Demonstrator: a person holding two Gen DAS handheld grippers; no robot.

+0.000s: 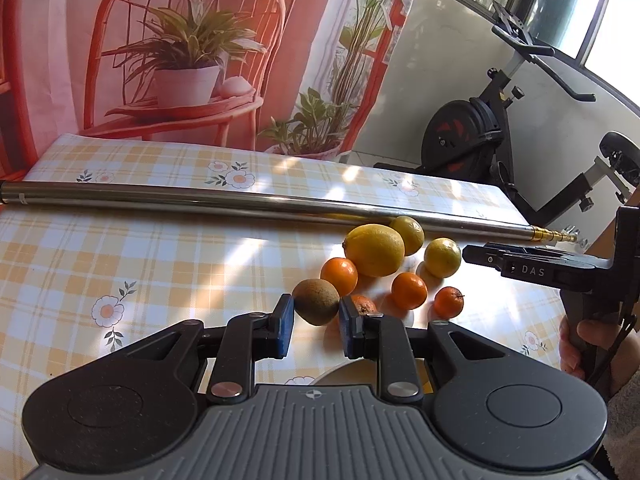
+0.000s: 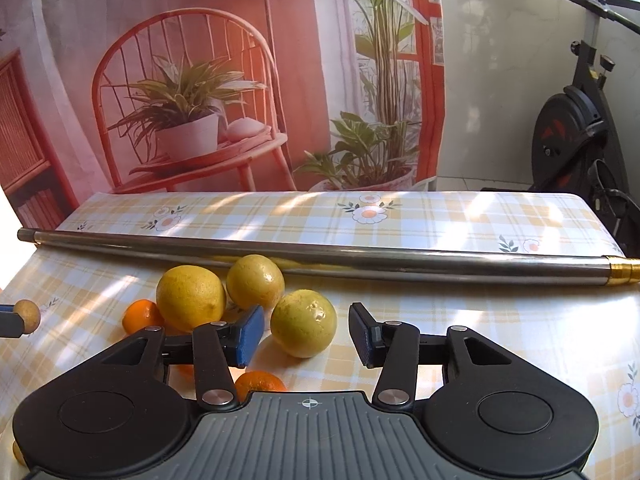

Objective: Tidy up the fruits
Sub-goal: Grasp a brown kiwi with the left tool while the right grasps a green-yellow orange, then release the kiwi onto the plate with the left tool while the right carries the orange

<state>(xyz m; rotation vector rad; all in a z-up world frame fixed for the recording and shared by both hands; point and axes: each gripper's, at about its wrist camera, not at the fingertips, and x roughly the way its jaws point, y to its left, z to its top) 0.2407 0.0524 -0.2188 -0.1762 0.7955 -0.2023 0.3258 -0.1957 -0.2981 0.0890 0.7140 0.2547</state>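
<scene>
A glossy, wipe-clean checked cloth covers the counter. Across it lies a polished metal pole with a brass-coloured tip. The lemons have dimpled, slightly shiny skin; the kiwi looks matt and fuzzy. Printed fabric backdrop behind.

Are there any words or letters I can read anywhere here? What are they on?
"DAS": white letters on the side of the right hand-held gripper, seen from the left wrist view.
No other text is readable; the fruits, tablecloth and metal pole show none.
</scene>
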